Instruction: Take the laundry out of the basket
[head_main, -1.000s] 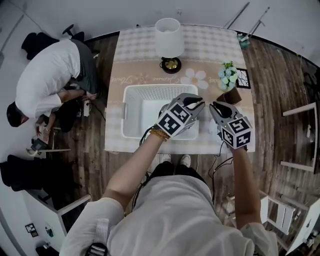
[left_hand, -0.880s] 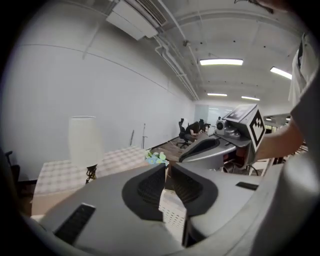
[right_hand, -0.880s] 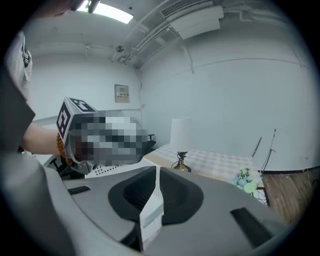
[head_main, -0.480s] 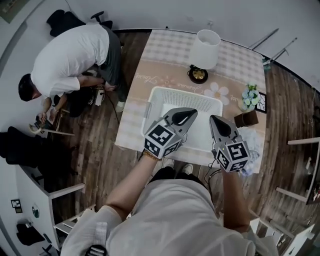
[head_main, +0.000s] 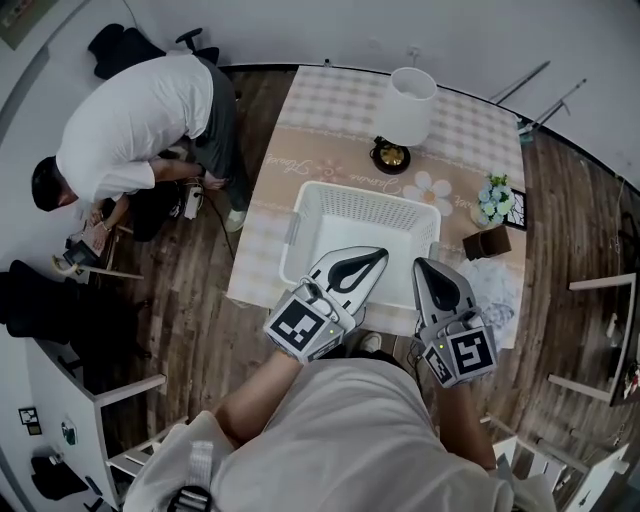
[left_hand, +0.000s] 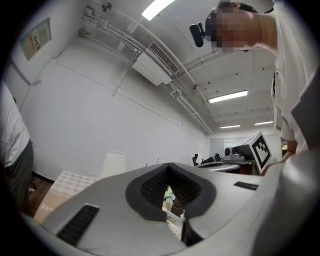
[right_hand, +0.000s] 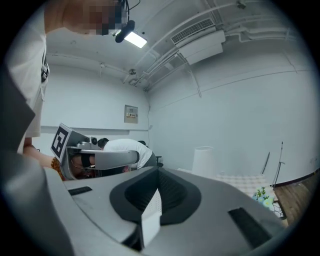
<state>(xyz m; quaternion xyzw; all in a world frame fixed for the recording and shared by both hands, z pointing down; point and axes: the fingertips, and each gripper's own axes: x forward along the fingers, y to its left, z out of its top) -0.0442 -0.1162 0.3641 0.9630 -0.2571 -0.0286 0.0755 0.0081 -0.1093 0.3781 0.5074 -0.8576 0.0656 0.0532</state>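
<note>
The white lattice laundry basket (head_main: 300, 215) stands on the checked tablecloth, and its inside looks bare and white. A pale crumpled cloth (head_main: 497, 283) lies on the table just right of the basket, near the front right corner. My left gripper (head_main: 377, 254) hovers over the basket's front rim, shut with nothing in it. My right gripper (head_main: 420, 265) hangs beside it over the front right corner of the basket, also shut and empty. Both are drawn in close to the person's chest. In the left gripper view my left gripper (left_hand: 172, 200) has its jaws together and angled up at the room. My right gripper (right_hand: 150, 202) looks the same in its own view.
A white-shaded lamp (head_main: 412, 98) stands behind the basket. A small flower pot (head_main: 492, 198), a framed picture (head_main: 518, 208) and a brown box (head_main: 487, 241) sit at the table's right side. A person in a white shirt (head_main: 130, 120) crouches on the floor at left. Chair frames (head_main: 600, 330) stand at right.
Both grippers have drawn back from above the basket and the cloth beside it toward the person's body. The head view has swung, so the table now sits further right and up.
</note>
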